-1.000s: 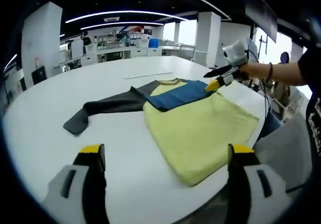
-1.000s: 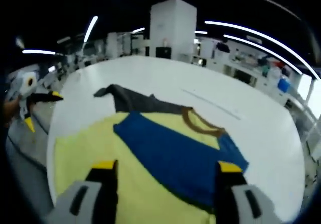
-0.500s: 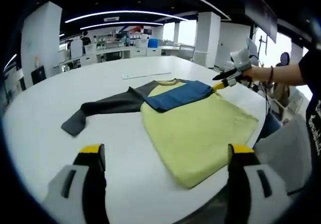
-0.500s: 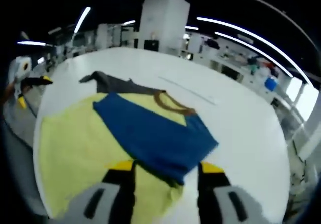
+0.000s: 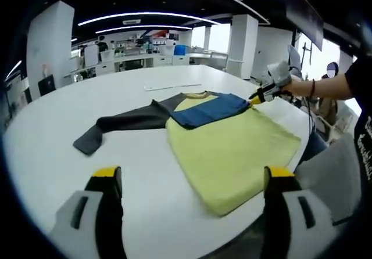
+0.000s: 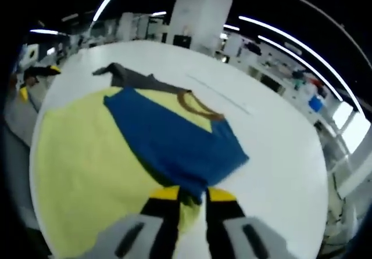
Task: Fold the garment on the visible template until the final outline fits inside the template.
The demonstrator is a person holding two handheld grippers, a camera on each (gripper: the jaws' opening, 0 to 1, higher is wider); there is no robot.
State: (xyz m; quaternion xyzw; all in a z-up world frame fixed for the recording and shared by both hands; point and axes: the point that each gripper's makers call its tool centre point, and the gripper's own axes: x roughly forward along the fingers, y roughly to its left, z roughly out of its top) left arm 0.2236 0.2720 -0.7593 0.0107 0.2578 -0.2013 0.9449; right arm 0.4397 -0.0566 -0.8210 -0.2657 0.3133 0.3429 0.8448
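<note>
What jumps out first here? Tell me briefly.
A yellow shirt lies flat on the round white table, with one blue sleeve folded across its chest and a dark grey sleeve stretched out sideways. The right tool has its jaws nearly closed around the blue sleeve's edge.

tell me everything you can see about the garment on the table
The garment is a long-sleeved top of soft fabric with a pale yellow body, a brownish collar, one blue sleeve and one dark grey sleeve. It lies flat on the white table, its hem near the table's edge. The blue sleeve is folded across the chest; the grey sleeve stretches out sideways. The right gripper has its jaws nearly closed around the blue sleeve's corner. The left gripper hangs open, apart from it.
</note>
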